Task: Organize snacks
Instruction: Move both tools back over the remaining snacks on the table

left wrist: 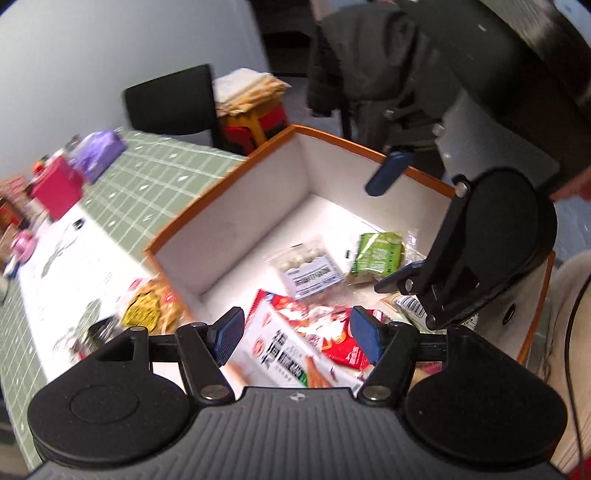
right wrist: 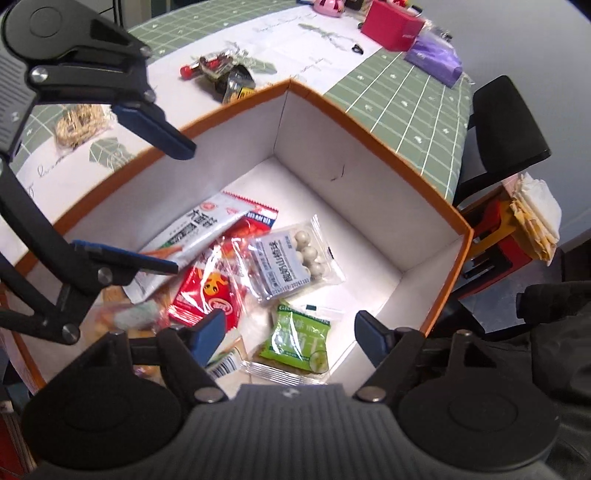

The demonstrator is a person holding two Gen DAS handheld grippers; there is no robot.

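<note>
A cardboard box (left wrist: 229,221) (right wrist: 332,155) with an orange rim and white inside stands on the table. In it lie a long white packet (left wrist: 284,350) (right wrist: 195,229), a red packet (left wrist: 340,343) (right wrist: 210,291), a clear pack of white balls (left wrist: 310,269) (right wrist: 291,258) and a green packet (left wrist: 376,254) (right wrist: 299,343). My left gripper (left wrist: 297,338) (right wrist: 175,206) hangs open over the white packet, holding nothing. My right gripper (right wrist: 291,336) (left wrist: 391,225) hangs open just above the green packet, its pads clear of it.
On the table outside the box lie a yellow-labelled cracker packet (left wrist: 151,310) (right wrist: 75,122) and a heap of dark wrappers (right wrist: 225,74). Farther off are a pink box (right wrist: 391,26) and a purple pouch (right wrist: 436,59). A black chair (right wrist: 509,125) and a red stool (right wrist: 502,236) stand beside the table.
</note>
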